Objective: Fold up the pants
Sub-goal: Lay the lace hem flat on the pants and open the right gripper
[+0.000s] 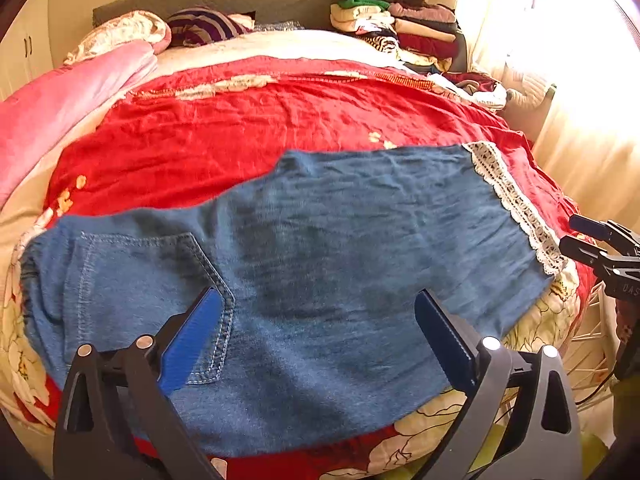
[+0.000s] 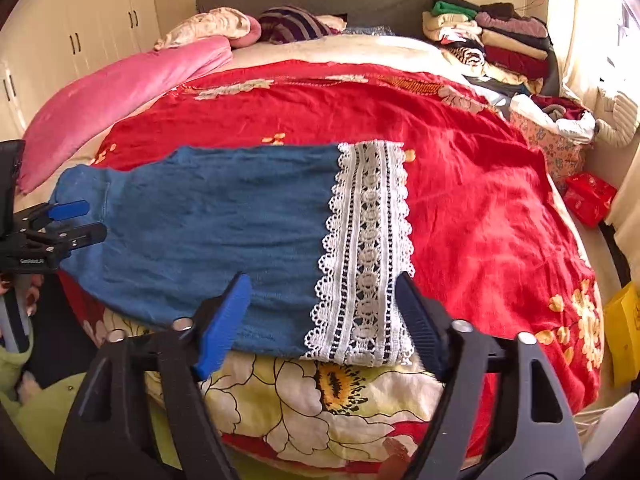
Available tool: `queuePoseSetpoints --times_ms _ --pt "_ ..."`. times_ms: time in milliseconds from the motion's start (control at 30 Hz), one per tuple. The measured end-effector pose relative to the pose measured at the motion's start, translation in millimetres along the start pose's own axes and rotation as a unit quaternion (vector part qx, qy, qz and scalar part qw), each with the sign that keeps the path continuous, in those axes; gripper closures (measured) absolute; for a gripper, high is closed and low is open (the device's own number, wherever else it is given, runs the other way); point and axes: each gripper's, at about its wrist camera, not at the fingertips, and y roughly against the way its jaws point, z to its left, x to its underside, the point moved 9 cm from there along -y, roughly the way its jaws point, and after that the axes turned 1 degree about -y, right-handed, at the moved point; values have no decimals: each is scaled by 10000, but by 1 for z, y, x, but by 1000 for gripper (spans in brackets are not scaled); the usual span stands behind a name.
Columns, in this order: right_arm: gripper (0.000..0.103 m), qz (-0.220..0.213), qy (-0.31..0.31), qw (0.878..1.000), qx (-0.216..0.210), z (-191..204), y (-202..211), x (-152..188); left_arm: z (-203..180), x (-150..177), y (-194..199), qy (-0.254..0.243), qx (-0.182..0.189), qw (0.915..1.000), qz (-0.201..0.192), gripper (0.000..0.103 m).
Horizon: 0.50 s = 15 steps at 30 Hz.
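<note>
The near edge of the pants point(image 1: 304, 264) is hidden behind the left gripper point(image 1: 320, 340), whose frame runs off the bottom edge. The right gripper point(image 2: 324, 320) is cut off likewise and covers part of the lace cuff point(image 2: 366, 248). The clothes pile point(image 1: 400, 28) is too small to tell garments apart

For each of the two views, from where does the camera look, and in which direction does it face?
Left wrist: sits on the left gripper, open above the pocket end of the blue pants, facing the headboard; the right gripper shows at the right edge.
Right wrist: sits on the right gripper, open at the lace hem, facing the headboard; the left gripper shows at the left edge.
Shared: the pants, the red bedspread and the clothes pile.
</note>
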Motion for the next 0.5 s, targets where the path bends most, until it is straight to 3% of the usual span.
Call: queuePoseSetpoints --times_ms 233,500 --pt "19 -186 -154 9997 40 -4 6 -7 -7 -8 8 -77 45 9999 -121 5" --pt "17 -270 -457 9986 39 -15 2 -8 -20 -33 4 -271 93 9994 -188 5"
